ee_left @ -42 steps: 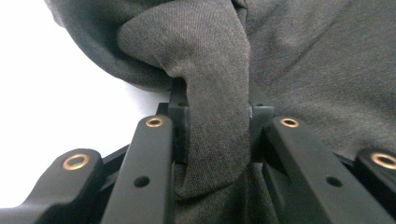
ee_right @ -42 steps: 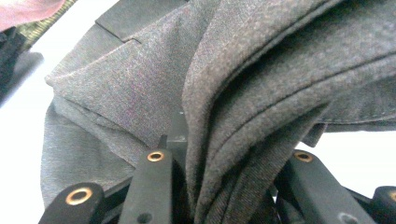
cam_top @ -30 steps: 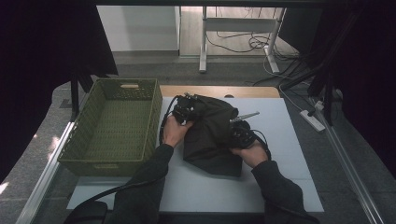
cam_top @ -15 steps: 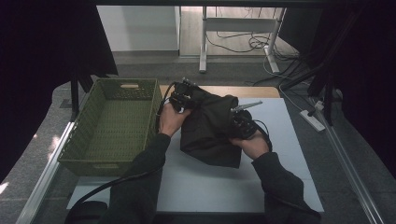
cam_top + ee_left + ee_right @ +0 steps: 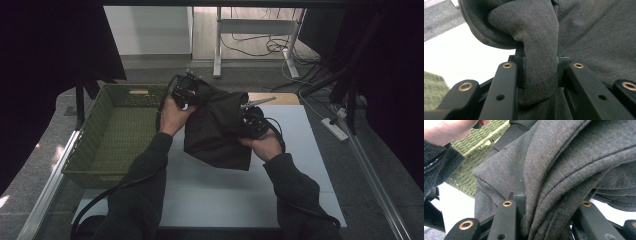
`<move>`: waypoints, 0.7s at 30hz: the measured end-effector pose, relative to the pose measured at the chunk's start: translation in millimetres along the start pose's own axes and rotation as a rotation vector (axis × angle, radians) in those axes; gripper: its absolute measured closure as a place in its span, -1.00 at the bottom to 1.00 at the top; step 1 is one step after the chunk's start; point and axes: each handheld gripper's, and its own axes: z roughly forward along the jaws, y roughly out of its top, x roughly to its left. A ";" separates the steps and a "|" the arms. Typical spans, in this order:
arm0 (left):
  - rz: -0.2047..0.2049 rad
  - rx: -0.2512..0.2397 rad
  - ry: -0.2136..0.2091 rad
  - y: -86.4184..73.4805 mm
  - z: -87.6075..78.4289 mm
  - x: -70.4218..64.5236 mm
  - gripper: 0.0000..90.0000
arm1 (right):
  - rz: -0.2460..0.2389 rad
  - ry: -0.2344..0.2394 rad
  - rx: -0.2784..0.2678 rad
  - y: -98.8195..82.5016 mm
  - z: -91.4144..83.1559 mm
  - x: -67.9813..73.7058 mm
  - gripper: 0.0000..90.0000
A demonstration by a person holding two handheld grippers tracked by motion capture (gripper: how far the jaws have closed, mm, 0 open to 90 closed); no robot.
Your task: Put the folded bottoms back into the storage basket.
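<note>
Both of my grippers are clamped on one dark grey, soft knit garment [image 5: 220, 127], folded into a thick bundle and held off the white table [image 5: 240, 195], just beside the green woven basket [image 5: 115, 135]. My left gripper [image 5: 186, 91] pinches a bunched fold [image 5: 540, 62]; my right gripper [image 5: 251, 121] bites several stacked hems [image 5: 544, 195]. Folding looks done, I judge; what is left is carrying it over the basket and letting go. Its fabric is matte, finely ribbed, limp.
</note>
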 end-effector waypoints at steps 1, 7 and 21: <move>0.000 -0.001 0.004 0.5 -3.0 1.7 0.58 | -0.002 0.003 -0.002 1.8 0.6 0.9 0.48; -0.006 -0.004 0.016 2.0 -20.4 13.8 0.58 | -0.019 0.017 -0.014 16.7 6.6 9.2 0.48; -0.037 0.002 0.027 -9.8 -56.6 51.6 0.58 | -0.050 0.070 -0.028 46.4 33.9 33.0 0.48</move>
